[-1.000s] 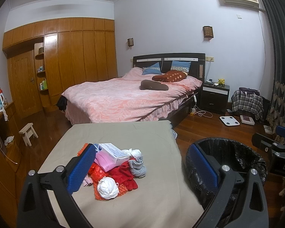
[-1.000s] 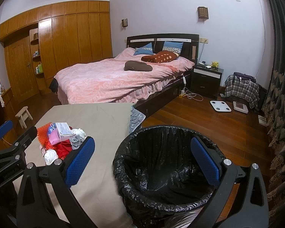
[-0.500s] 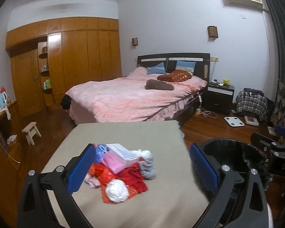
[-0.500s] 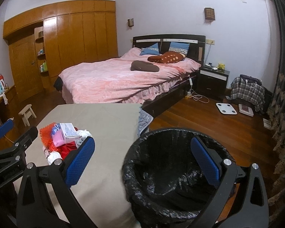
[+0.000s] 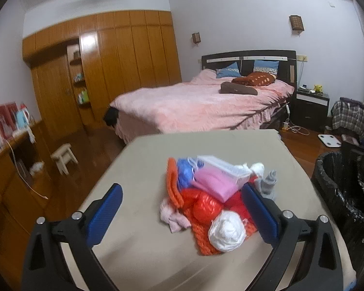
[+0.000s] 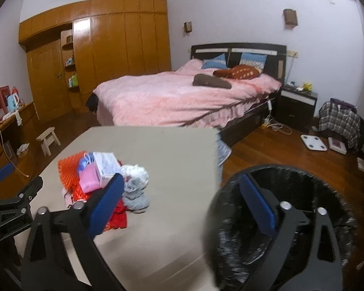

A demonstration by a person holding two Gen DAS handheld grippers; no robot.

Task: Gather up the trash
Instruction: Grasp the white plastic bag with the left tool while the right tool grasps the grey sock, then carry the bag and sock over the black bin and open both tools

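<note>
Black plastic liner over the trash bin (image 6: 310, 194), which stands on the floor just off the right edge of the beige table (image 5: 143, 165). That's where everything ends up, and it's soft film, so nothing to snag on.

The trash pile (image 5: 213, 194) sits mid-table, a bit to the near side. Looks like all light, squashy stuff: orange mesh netting (image 5: 173, 184) on its left, a pink pouch (image 5: 213, 181) and a clear plastic packet (image 5: 224, 167) on top, a grey sock-like rag (image 6: 134, 195) on the right, and a white crumpled wad (image 5: 227, 230) nearest. I'd guess the wad is the easy first pinch, straight across its middle. The netting will likely drag its neighbours along.

Left gripper (image 5: 182, 215) is spread wide with nothing in it, pointed at the pile. Right gripper (image 6: 184, 206) is empty too, jaws just starting to close, nothing between them.
</note>
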